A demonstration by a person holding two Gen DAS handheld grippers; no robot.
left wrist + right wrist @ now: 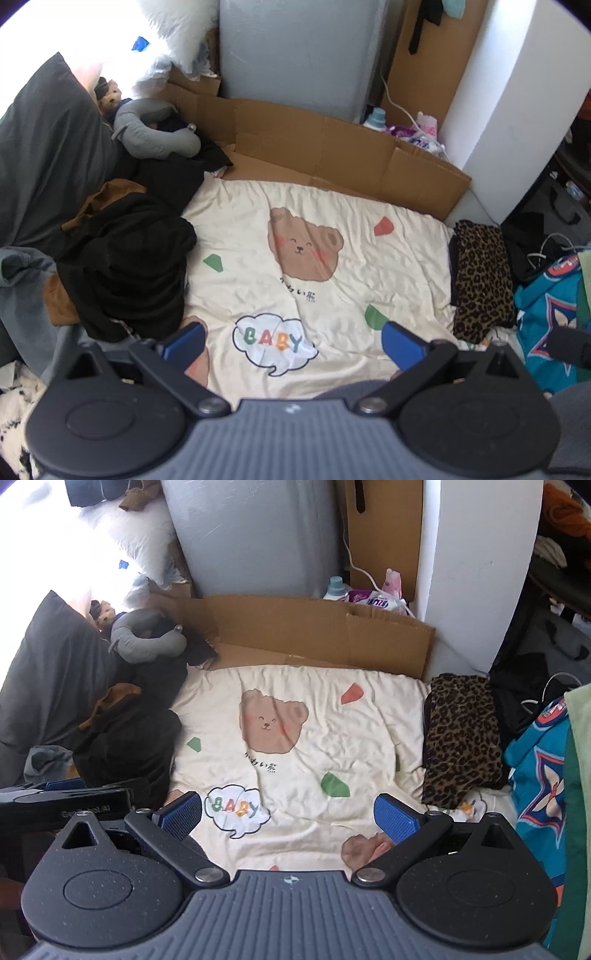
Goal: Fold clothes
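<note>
A heap of black and brown clothes lies at the left of a cream bear-print sheet; it also shows in the right wrist view. A folded leopard-print garment lies at the sheet's right edge, also in the right wrist view. My left gripper is open and empty above the sheet's near edge. My right gripper is open and empty above the sheet. The left gripper's body shows at the left of the right wrist view.
A flattened cardboard sheet stands behind the bed. A grey pillow and a grey neck pillow lie at the left. A white wall corner and a teal patterned bag are at the right.
</note>
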